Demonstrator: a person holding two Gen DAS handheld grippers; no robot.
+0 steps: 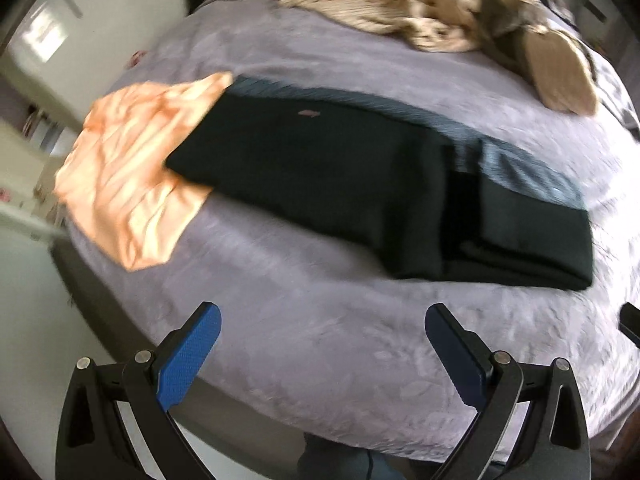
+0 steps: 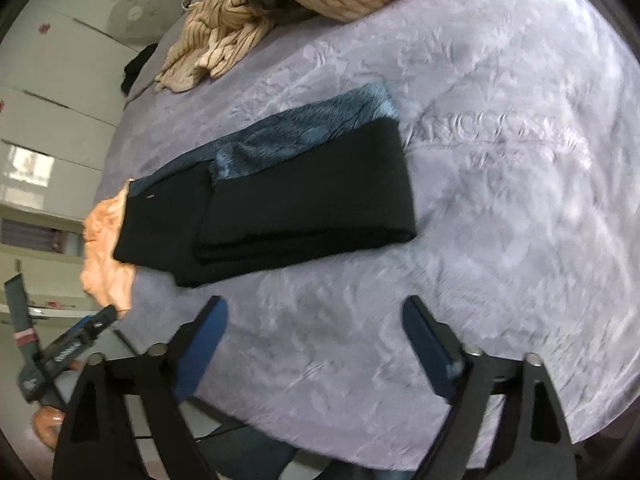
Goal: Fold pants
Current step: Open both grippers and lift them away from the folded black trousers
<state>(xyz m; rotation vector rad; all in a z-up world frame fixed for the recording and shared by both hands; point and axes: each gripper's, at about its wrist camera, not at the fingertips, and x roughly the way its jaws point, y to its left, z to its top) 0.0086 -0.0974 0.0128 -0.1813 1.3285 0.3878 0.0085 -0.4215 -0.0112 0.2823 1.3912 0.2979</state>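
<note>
Black pants (image 1: pixel 360 184) lie folded on the lilac bed (image 1: pixel 320 344), one end overlapping an orange cloth (image 1: pixel 132 168). Striped beige clothes (image 2: pixel 256 20) are heaped beyond, well apart. Both the left claw (image 1: pixel 320 356) and right claw (image 2: pixel 316 344) gape empty above bare blanket. White cabinets (image 2: pixel 52 92) line the wall.

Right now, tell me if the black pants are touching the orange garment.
Touching. The left wrist view shows the black pants lying with one end on top of the orange garment, overlapping its edge.
</note>
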